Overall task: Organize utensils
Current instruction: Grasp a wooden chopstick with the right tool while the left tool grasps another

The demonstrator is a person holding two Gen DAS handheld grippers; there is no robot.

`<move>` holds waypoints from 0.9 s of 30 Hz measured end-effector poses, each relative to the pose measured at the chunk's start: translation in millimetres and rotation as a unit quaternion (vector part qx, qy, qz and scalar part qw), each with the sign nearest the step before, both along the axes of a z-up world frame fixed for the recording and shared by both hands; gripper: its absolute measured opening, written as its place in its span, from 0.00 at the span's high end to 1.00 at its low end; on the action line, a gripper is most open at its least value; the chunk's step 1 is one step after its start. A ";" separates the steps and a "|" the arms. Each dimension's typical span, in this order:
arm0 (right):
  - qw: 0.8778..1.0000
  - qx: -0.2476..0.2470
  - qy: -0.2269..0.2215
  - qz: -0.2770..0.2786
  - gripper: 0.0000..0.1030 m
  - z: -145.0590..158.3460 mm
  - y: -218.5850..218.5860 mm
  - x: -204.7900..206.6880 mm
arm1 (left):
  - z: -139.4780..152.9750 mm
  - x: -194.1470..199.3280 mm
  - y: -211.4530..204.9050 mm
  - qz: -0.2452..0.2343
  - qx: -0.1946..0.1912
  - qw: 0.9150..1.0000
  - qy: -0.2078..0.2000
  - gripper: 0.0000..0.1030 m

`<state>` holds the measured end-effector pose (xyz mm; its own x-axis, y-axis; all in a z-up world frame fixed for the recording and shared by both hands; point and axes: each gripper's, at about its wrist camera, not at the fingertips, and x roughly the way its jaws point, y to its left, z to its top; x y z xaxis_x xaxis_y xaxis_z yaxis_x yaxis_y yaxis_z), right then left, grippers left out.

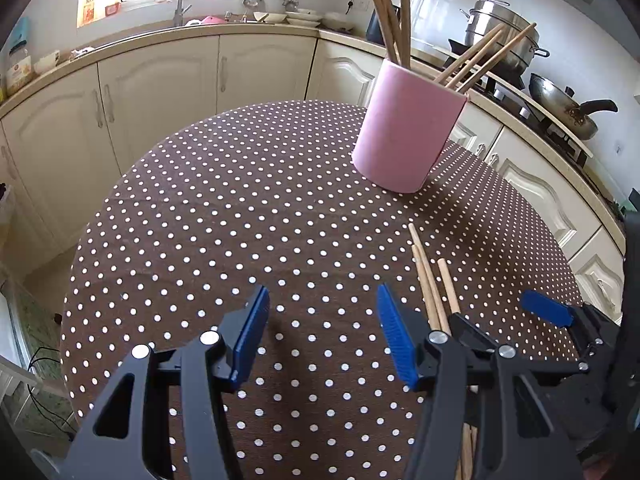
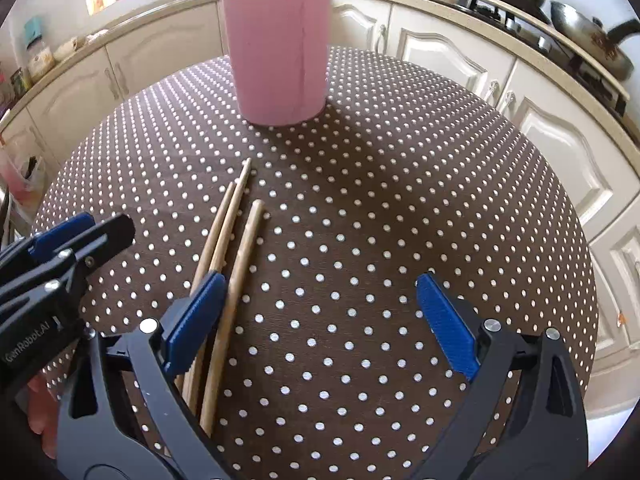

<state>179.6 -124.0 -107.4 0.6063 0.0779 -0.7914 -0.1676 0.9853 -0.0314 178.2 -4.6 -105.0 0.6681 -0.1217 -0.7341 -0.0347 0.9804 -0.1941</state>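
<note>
Two hand-held grippers hover over a polka-dot worktop (image 2: 360, 200) in a kitchen. The left gripper (image 1: 322, 332), lower centre of its view, has its fingers spread with nothing between them. The right gripper (image 2: 320, 320) has its fingers set wide and empty, its left pad just beside three wooden chopsticks (image 2: 236, 248) lying loose on the cloth. A pink holder (image 2: 278, 52) with more chopsticks stands upright at the frame's top.
</note>
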 end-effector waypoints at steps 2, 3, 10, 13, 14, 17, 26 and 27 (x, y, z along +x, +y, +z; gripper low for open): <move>1.000 0.019 -0.005 0.019 0.33 1.9 1.8 -4.2 | -0.2 0.2 -0.4 0.001 0.000 1.000 0.000 0.46; 1.000 0.014 -0.014 0.020 0.59 4.1 2.9 -6.8 | -0.2 0.2 -0.4 0.001 -0.001 1.000 0.000 0.46; 0.996 0.093 -0.004 0.009 0.94 1.9 -22.4 -3.6 | 2.7 2.5 -8.5 -0.014 0.011 1.000 -0.005 0.46; 0.989 0.145 0.003 -0.001 0.94 0.1 -37.9 -1.1 | 7.3 0.3 -21.5 -0.034 0.025 0.999 -0.012 0.46; 0.987 0.162 0.006 -0.005 0.94 -0.7 -42.2 0.3 | 8.2 0.1 -26.9 -0.044 0.027 0.999 -0.012 0.46; 0.983 0.182 0.008 -0.012 0.94 -1.8 -48.8 2.2 | 7.4 2.9 -44.0 -0.073 0.023 0.997 0.004 0.44; 0.979 0.201 0.008 -0.028 0.94 -0.7 -61.7 -4.0 | -2.2 13.8 -74.1 -0.065 0.089 0.993 0.027 0.40; 0.979 0.200 0.008 -0.028 0.94 -0.5 -61.9 -3.9 | -2.6 15.5 -75.4 -0.060 0.096 0.993 0.030 0.36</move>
